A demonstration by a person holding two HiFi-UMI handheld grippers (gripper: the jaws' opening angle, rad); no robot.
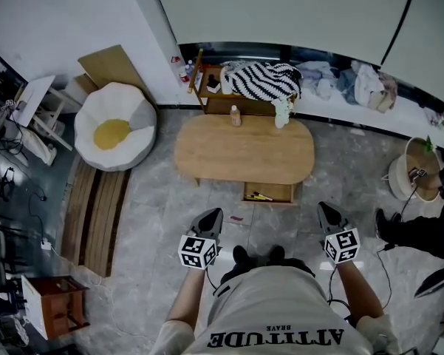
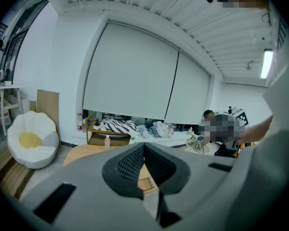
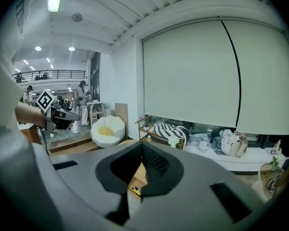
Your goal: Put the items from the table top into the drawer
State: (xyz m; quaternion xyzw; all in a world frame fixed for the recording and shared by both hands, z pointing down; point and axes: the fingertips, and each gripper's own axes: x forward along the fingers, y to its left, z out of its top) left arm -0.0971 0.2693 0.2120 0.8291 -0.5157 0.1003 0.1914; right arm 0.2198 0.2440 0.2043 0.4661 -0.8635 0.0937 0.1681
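Tongs: left gripper [image 1: 215, 214] and right gripper [image 1: 325, 208] both have their jaws closed tip to tip, with nothing between them.
Hands: I hold both in front of my body, well apart, pointing forward and slightly down toward the table [image 1: 244, 157].
Items: a small bottle [image 1: 236, 115] and a white object [image 1: 282, 115] stand at the table's far edge.
Drawer: the drawer [image 1: 279, 191] stands open under the near edge, with a yellow thing [image 1: 260, 196] inside.
Room: bare floor [image 1: 162, 205] lies between me and the table; a beanbag [image 1: 115, 127] is to the left and a shelf [image 1: 225, 103] is behind.
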